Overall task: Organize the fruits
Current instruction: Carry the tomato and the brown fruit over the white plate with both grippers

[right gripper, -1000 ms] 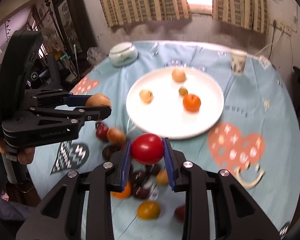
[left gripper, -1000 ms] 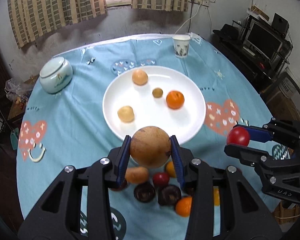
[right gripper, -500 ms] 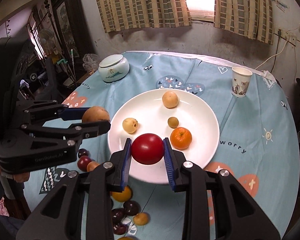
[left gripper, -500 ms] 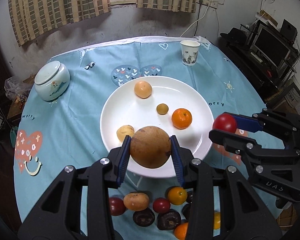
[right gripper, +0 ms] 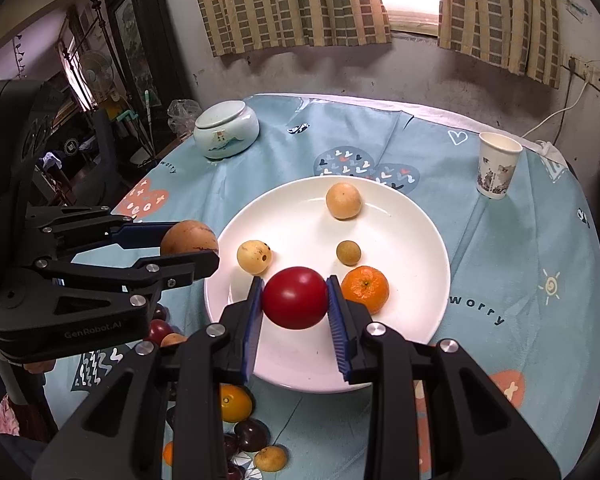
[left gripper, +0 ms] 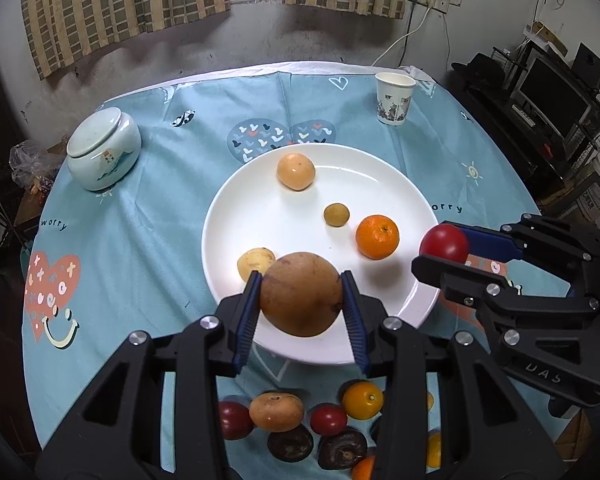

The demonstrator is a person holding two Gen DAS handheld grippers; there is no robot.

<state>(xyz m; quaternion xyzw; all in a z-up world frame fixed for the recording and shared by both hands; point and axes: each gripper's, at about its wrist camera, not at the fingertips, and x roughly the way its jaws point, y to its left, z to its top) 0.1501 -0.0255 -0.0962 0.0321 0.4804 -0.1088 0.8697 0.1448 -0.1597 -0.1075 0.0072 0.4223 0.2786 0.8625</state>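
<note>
My left gripper (left gripper: 300, 296) is shut on a large brown round fruit (left gripper: 301, 294) held above the near rim of the white plate (left gripper: 260, 216). My right gripper (right gripper: 295, 298) is shut on a red tomato (right gripper: 295, 297) above the plate's near part (right gripper: 428, 264). The plate holds a tan fruit (left gripper: 296, 171), a small brown fruit (left gripper: 336, 214), an orange (left gripper: 377, 237) and a pale yellow fruit (left gripper: 254, 264). Several loose fruits (left gripper: 276, 411) lie on the blue cloth in front of the plate.
A lidded ceramic jar (left gripper: 102, 148) stands at the back left and a paper cup (left gripper: 394, 98) at the back right. The round table's edge drops off to a dark shelf with electronics (left gripper: 548, 92) on the right.
Both grippers have moved forward and up over the plate with their fruits. The loose fruit pile now lies behind the fingertips, nearer the cameras.
</note>
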